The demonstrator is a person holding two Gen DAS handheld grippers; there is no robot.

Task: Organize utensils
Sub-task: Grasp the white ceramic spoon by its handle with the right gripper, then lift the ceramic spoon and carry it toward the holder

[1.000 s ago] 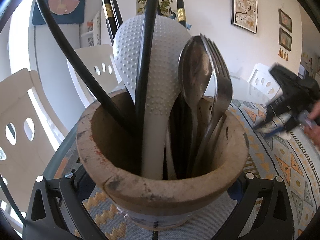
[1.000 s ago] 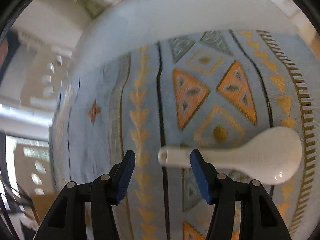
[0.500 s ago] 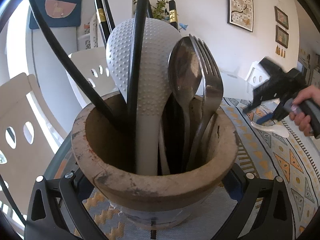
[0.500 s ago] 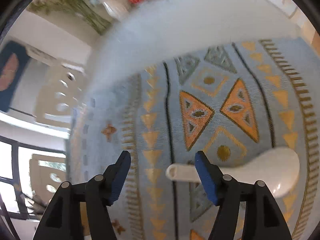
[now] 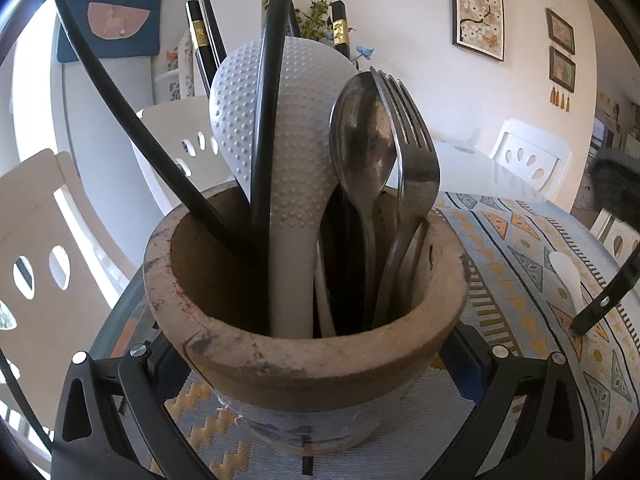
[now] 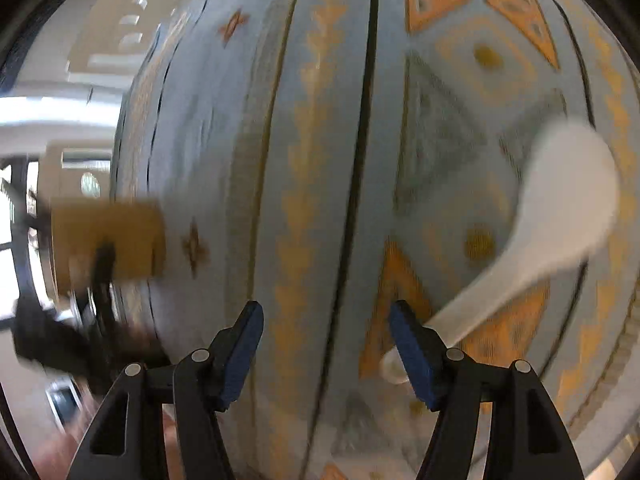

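A brown clay pot [image 5: 304,344] sits between the fingers of my left gripper [image 5: 316,360], whose blue pads press on its sides. In the pot stand a white dotted rice paddle [image 5: 288,120], black chopsticks [image 5: 272,100], a metal spoon [image 5: 360,140] and a fork [image 5: 412,140]. A white ceramic spoon [image 6: 560,200] lies on the patterned cloth. My right gripper [image 6: 325,308] hovers over the cloth. Its jaws have just been opening and hold nothing. The spoon's handle end lies just behind the right finger [image 6: 412,352]. The left wrist view shows that spoon [image 5: 564,272] beside one black finger [image 5: 600,304].
A blue and orange patterned cloth [image 6: 320,120] covers the round glass table. White chairs [image 5: 40,240] [image 5: 528,156] stand around it. In the right wrist view the pot [image 6: 108,240] shows blurred at the left, with the left gripper [image 6: 60,340] below it.
The right gripper swung left and its jaws widened; the white spoon slid to the right of its view, its handle now behind the right finger. The pot stayed put.
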